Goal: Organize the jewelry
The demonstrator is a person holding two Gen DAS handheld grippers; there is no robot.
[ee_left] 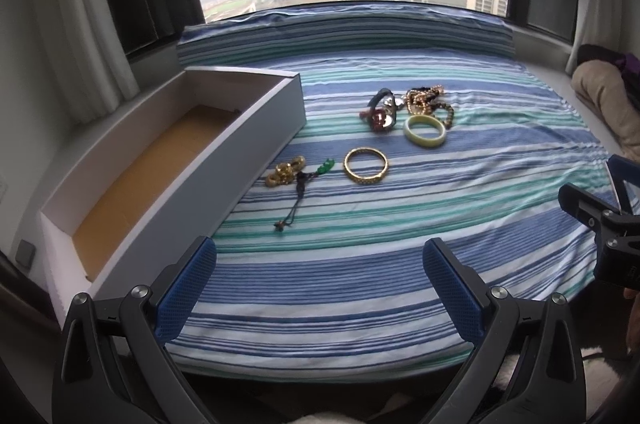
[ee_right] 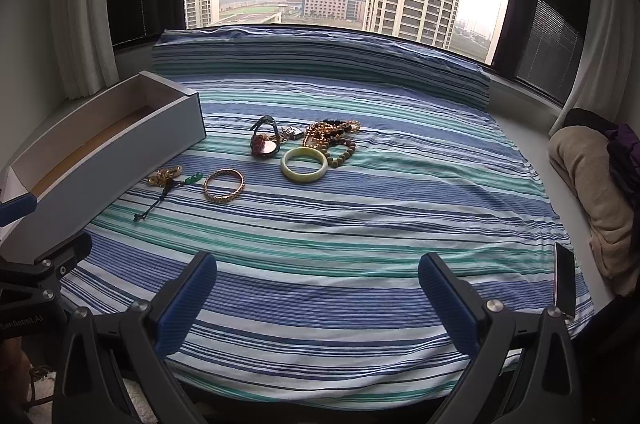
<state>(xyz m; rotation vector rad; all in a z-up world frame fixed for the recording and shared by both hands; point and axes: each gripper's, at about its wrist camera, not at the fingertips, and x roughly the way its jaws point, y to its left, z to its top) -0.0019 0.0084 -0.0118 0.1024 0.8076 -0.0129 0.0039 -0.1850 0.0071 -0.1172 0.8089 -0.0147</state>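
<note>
Striped sheet (ee_left: 360, 264) bare between both grippers' spread jaws and jewelry beside white box (ee_left: 256, 139).

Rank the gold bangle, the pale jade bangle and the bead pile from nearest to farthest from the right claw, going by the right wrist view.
Measured from the right claw, which is open:
1. Gold bangle, ahead and to the left, close to the box.
2. Pale jade bangle, farther back, near centre.
3. Bead pile, just behind the jade bangle and touching it.
</note>
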